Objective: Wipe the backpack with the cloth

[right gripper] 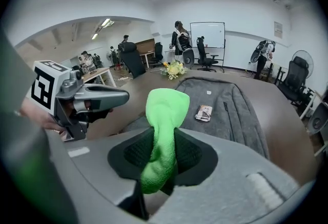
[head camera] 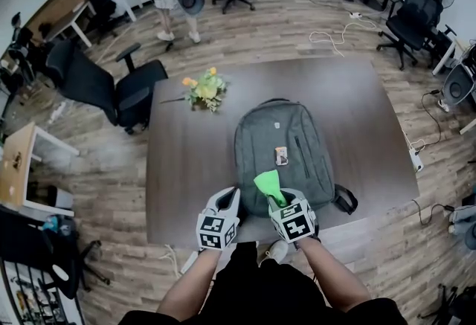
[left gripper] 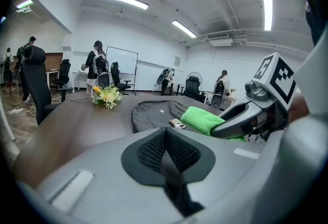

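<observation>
The right tool (head camera: 279, 203) is clamped on the green cloth (head camera: 268, 182), whose free end stands up out of the jaws as a bunched fold. The left tool (head camera: 232, 197) has its jaws pressed together with nothing between them and hovers just beside the right one, at the near edge of the tabletop (head camera: 186, 167). The grey backpack (head camera: 286, 130) lies flat in the middle of the tabletop, front panel up and bottom end toward the person, with a small tag (head camera: 281, 156) on that panel. A bunch of yellow flowers (head camera: 204, 89) lies well apart, toward the far left.

The cloth is poised over the backpack's near end, and no view settles whether it touches the fabric. The step in hand looks like bringing the cloth to the bag for a wiping stroke. The next move calls for tipping the right tool down so the fold lies against the panel, then sweeping along it. Bunched this way, the cloth offers little contact, so some pressure is probably needed. The left tool could pin the near edge to keep the bag from sliding.
</observation>
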Action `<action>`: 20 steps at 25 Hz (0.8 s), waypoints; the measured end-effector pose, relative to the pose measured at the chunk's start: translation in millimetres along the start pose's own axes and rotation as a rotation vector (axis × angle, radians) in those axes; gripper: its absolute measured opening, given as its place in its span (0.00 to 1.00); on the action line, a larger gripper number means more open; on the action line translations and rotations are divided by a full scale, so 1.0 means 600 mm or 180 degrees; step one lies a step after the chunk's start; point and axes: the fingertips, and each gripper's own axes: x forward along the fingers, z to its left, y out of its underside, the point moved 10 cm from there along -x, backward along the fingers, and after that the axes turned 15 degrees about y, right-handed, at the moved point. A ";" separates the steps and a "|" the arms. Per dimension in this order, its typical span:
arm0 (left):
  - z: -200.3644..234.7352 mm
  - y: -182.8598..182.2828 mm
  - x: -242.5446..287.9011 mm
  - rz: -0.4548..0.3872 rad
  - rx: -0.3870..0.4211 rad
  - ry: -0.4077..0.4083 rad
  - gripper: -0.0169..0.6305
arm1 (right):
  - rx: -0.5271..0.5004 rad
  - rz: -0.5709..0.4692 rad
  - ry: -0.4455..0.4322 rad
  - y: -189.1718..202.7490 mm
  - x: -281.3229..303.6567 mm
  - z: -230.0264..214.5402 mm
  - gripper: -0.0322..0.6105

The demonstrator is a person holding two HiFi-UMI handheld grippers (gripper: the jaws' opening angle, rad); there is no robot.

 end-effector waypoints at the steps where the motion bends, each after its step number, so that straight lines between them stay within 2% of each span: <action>1: -0.002 0.000 0.001 0.0005 0.0006 0.0003 0.05 | -0.0003 0.0008 0.0039 0.002 -0.002 -0.007 0.21; 16: -0.029 -0.001 0.011 0.0039 0.0078 0.0046 0.05 | 0.0247 0.0104 0.0599 0.047 -0.033 -0.133 0.22; 20: -0.034 -0.003 0.018 0.0020 0.0029 0.0073 0.05 | 0.0309 0.0058 0.0781 0.061 -0.041 -0.163 0.22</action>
